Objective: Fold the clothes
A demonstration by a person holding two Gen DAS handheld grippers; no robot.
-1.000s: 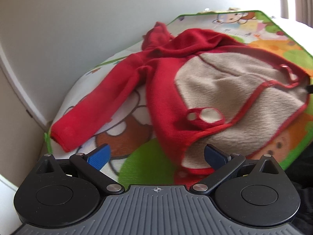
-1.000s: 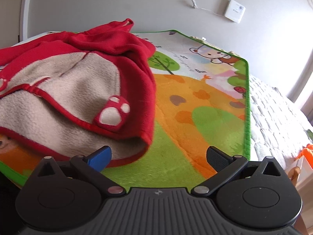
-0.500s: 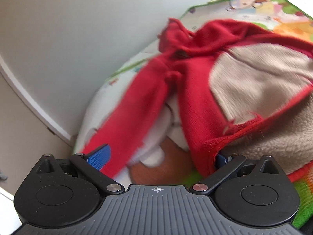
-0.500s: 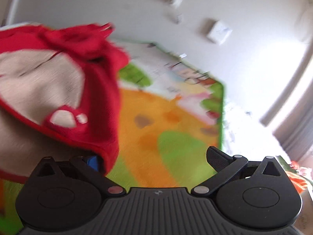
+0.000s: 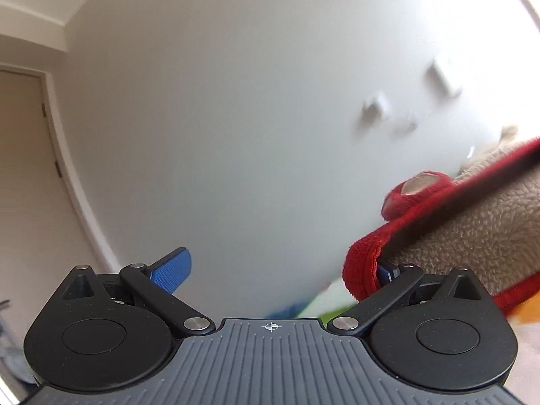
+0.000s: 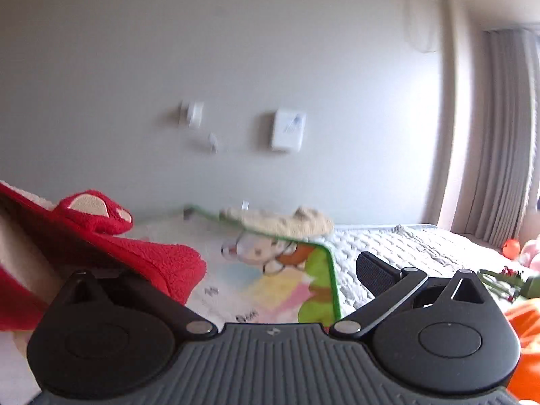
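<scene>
Both tongs have swung upward within 1 second: where each view was looking down on the red jacket spread flat over the play mat, both are now showing mostly the wall. The left tongs (image 5: pixel 280 270) are standing wide, the left blue pad free in the lower middle of the frame, the right pad hooked under the hem of the red jacket (image 5: pixel 438 236), which is draping over it at the right edge with its beige fleece lining showing. The right tongs (image 6: pixel 280 270) are also standing wide; their right finger is bare at lower right, while their left finger is buried under the jacket's red edge at the lower left of that frame. So the hem is riding on 1 finger of each tool rather than being pinched. The play mat (image 6: pixel 317 276) is lying on the bed (image 6: pixel 405 246) in the lower middle. My judgement: the bottom edge is being carried up and over toward the collar, a lengthwise fold in progress, though an unpinched hem could slip off.
</scene>
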